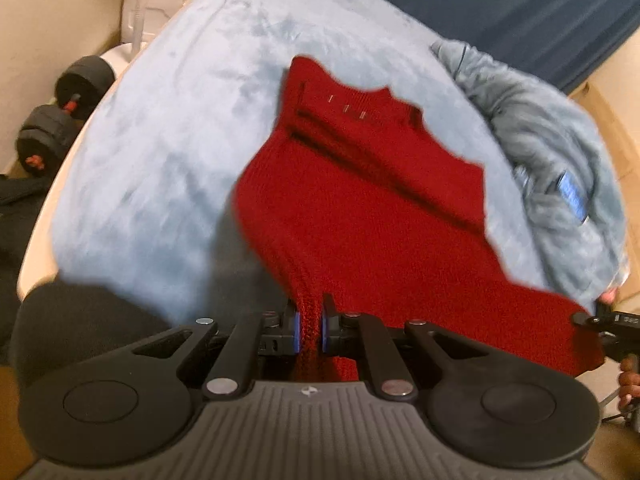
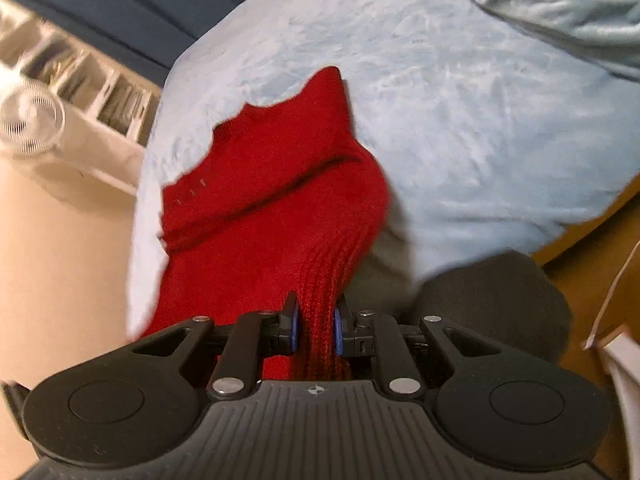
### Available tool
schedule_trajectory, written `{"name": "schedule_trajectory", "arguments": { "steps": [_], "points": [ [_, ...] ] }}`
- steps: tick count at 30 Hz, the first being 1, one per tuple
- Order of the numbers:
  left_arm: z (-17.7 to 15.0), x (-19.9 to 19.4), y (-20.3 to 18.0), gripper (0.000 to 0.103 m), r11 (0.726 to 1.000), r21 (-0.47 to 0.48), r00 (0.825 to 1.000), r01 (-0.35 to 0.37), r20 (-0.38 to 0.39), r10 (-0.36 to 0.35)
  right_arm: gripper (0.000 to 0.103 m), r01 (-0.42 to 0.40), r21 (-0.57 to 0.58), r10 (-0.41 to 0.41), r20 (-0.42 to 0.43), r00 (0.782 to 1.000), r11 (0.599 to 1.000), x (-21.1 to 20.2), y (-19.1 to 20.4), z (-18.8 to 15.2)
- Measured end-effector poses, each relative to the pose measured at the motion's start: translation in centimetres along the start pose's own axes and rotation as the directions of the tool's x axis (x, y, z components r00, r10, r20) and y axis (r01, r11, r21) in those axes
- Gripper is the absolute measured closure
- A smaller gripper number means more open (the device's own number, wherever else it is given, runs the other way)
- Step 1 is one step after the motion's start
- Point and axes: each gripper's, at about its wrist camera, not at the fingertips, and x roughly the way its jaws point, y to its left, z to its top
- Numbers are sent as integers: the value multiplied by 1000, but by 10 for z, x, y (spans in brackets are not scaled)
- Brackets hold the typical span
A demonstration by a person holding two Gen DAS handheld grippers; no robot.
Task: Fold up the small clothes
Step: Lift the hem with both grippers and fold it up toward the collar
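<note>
A red knitted garment (image 1: 360,184) stretches from a light blue blanket up into both grippers. My left gripper (image 1: 309,330) is shut on a bunched ribbed edge of it. My right gripper (image 2: 315,330) is shut on another ribbed edge of the same garment (image 2: 272,200). The garment's far end, with a notched neckline, still rests on the blanket. The right gripper also shows at the right edge of the left wrist view (image 1: 592,320), at the garment's corner. The cloth hangs taut between the two grips.
The light blue blanket (image 1: 180,140) covers a bed. A crumpled grey-blue cover (image 1: 560,152) lies at one side. Black dumbbells (image 1: 60,120) sit on the floor. A white fan (image 2: 30,120) and a white shelf (image 2: 100,92) stand beside the bed. A dark cushion (image 2: 496,304) lies near the bed edge.
</note>
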Motion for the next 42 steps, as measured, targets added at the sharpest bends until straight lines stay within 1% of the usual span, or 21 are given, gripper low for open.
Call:
{"name": "schedule_trajectory", "arguments": {
  "steps": [3,5,7,9,10,11,12,13,14,15,17,21,26,27,28,29,30,31,36,40,42],
  "points": [
    [60,16,-7,94,999,-21,1000,29,11,-29,86,-4,29,5,-12,1000,1000,25,20,64],
    [116,37,-15,94,1000,-11,999,13,37,-12,86,7,71,-6,-20,1000,997,58,32,115],
    [182,70,-16,92,998,-70,996,-1,94,8,82,43,213,-39,-25,999,976,100,36,165],
    [241,105,-9,85,989,-148,990,-21,132,40,62,78,319,-90,23,996,945,135,40,210],
    [270,124,-5,82,981,-182,987,-70,127,94,52,90,331,-119,69,991,939,145,41,226],
    [289,136,-1,66,966,-225,979,-126,132,158,38,92,334,-139,122,983,938,149,42,234],
    [300,141,0,43,954,-246,965,-169,155,211,34,84,320,-142,163,976,944,149,41,238],
    [308,143,0,33,944,-261,947,-203,191,257,34,69,297,-131,195,972,952,148,40,238],
    [310,144,-1,19,945,-248,937,-212,223,269,32,43,261,-103,222,970,964,147,36,233],
    [311,146,-2,16,950,-220,933,-220,237,271,30,28,222,-82,238,968,975,148,32,228],
    [304,156,-5,16,960,-156,937,-231,229,262,30,51,154,-89,254,963,987,156,22,215],
    [263,191,-3,16,973,-69,964,-220,135,228,30,186,64,-196,240,951,980,193,3,193],
    [236,238,-10,16,943,47,944,-330,42,329,31,231,-51,-211,261,942,972,229,9,178],
    [235,241,-10,19,943,49,944,-329,43,328,31,253,-86,-222,269,937,964,236,14,178],
    [234,244,-13,30,946,52,947,-320,54,318,35,271,-121,-231,269,935,955,242,19,178],
    [234,243,-16,83,952,60,953,-299,61,296,72,277,-146,-233,261,937,950,246,24,180],
    [238,243,-18,89,957,72,959,-282,48,279,93,301,-144,-256,264,930,943,245,27,182],
    [239,235,-22,90,954,70,955,-291,78,285,93,311,-127,-264,291,919,942,237,29,183],
    [243,182,-14,90,979,46,964,-198,189,186,94,194,-24,-172,364,915,981,174,16,177],
    [243,224,3,90,968,28,964,-251,103,247,94,239,30,-237,295,926,970,211,-19,171],
    [236,246,5,83,960,41,958,-277,92,273,93,257,37,-258,260,930,966,233,-31,172]
  ]
}}
